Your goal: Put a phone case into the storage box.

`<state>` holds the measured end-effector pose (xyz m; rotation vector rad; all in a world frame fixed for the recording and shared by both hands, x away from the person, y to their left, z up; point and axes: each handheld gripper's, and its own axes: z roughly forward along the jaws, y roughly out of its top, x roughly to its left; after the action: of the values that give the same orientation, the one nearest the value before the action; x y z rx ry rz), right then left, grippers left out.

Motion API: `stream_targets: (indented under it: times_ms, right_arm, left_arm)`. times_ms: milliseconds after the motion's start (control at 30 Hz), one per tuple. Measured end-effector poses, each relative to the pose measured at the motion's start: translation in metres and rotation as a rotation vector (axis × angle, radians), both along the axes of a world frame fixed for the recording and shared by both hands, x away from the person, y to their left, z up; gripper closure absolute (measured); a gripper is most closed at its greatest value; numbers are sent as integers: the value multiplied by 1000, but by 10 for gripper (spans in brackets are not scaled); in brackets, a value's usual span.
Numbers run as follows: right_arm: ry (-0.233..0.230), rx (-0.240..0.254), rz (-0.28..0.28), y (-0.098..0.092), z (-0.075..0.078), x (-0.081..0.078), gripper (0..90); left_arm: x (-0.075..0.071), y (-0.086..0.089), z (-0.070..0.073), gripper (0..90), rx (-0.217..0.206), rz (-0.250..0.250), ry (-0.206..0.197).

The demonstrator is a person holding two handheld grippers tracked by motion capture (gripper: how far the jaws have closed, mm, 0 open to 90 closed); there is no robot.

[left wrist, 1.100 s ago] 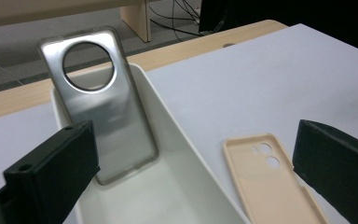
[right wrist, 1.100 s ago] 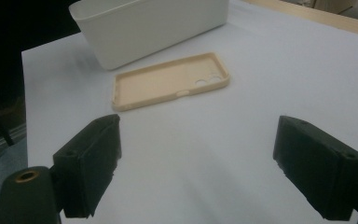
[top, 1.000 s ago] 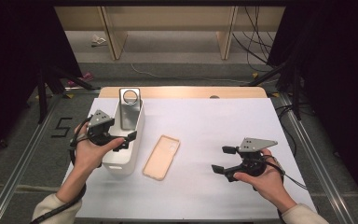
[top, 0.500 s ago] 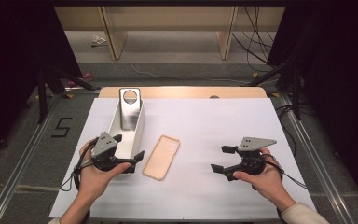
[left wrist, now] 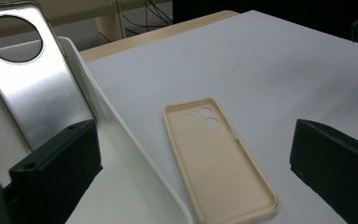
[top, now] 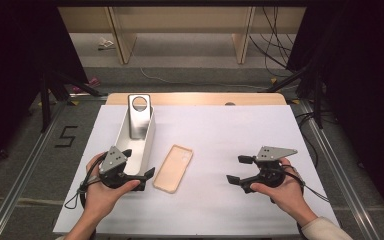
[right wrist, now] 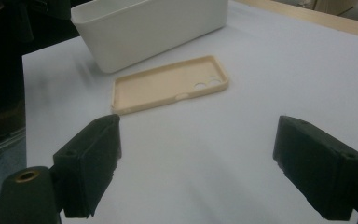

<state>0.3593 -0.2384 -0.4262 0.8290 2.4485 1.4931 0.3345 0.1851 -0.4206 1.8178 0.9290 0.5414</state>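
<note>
A beige phone case (top: 173, 167) lies hollow side up on the white table sheet (top: 240, 130), camera holes at its far end. Left of it stands a long white bin (top: 147, 137), and a silver plate with a round hole (top: 139, 114) leans inside it. My left gripper (top: 139, 162) is open at the bin's near end, with nothing in it. In the left gripper view its jaws straddle the bin's rim (left wrist: 135, 154) and the case (left wrist: 219, 158). My right gripper (top: 238, 169) is open and empty to the right of the case (right wrist: 168, 84), pointing at it and the bin (right wrist: 154, 28).
A bare strip of wooden tabletop (top: 200, 98) shows past the sheet's far edge. Dark stands (top: 47, 87) and cables (top: 275, 45) are on the floor around the table. The sheet's right half holds nothing but my right gripper.
My left gripper has drawn back toward the person, from beside the bin's middle to its near end, staying open. The right gripper and the case have not moved.
</note>
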Motion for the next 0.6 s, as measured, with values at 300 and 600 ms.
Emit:
stream_targets:
  times_ms: [300,600]
  right_arm:
    - [5,0,16,9,-2,0,161]
    - [-12,-45,96,53,-1,-1,498]
  left_arm:
    - [1,-3,-1,18,10,0,-1]
    - [-1,-3,-2,36,13,3,0]
